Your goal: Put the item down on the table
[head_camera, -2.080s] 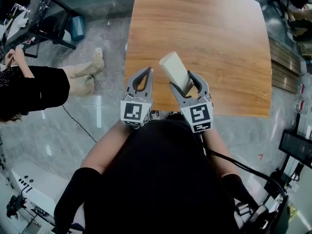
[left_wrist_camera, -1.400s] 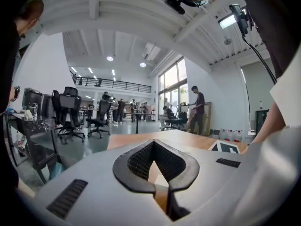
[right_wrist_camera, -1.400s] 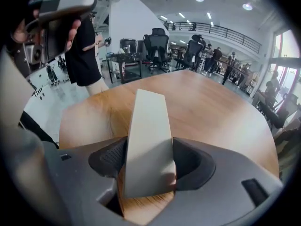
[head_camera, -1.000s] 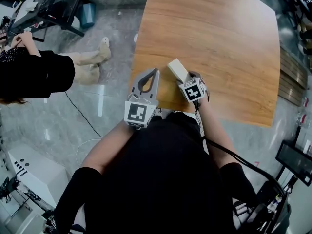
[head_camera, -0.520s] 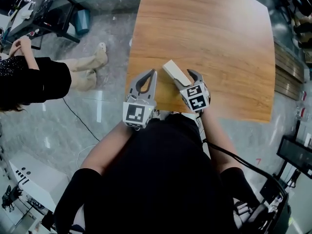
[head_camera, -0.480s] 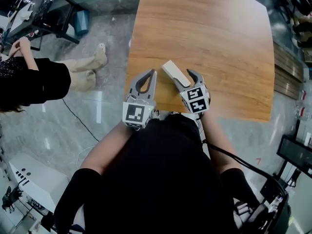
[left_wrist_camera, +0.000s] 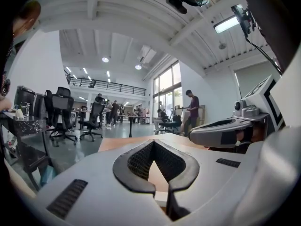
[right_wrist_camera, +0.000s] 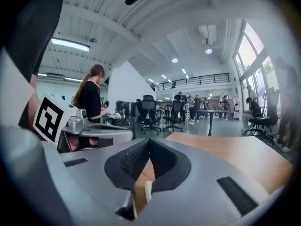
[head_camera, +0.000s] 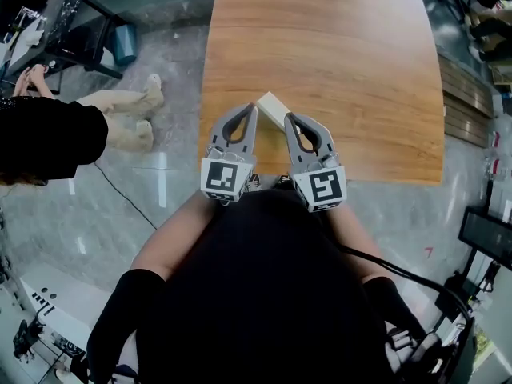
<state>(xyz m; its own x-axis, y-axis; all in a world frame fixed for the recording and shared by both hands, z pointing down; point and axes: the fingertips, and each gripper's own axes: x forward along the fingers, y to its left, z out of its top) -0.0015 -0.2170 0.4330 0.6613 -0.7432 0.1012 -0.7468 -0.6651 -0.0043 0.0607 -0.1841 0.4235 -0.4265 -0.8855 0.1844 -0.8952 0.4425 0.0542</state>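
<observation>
The item is a cream rectangular block [head_camera: 270, 105]. It lies flat on the wooden table [head_camera: 344, 62] near the front left corner, with nothing gripping it. My right gripper [head_camera: 290, 117] is just right of the block and nearer to me, with its jaws shut and empty. My left gripper [head_camera: 252, 107] is at the block's left side, also shut and empty. In the left gripper view the left gripper [left_wrist_camera: 153, 142] has its tips meeting over the tabletop. The right gripper [right_wrist_camera: 149, 140] shows the same in the right gripper view, where a pale sliver of the block [right_wrist_camera: 147, 189] shows below the jaws.
A person in black [head_camera: 48, 138] sits at the left with tan shoes [head_camera: 132, 122] near the table's corner. A blue bin [head_camera: 126, 45] stands under a desk at the far left. A wooden bench [head_camera: 468, 106] runs along the right, and a cable [head_camera: 128, 202] lies on the glossy floor.
My right gripper held the block on the table a second ago. It has since let go, drawn back toward me and shut empty. The left gripper stayed shut.
</observation>
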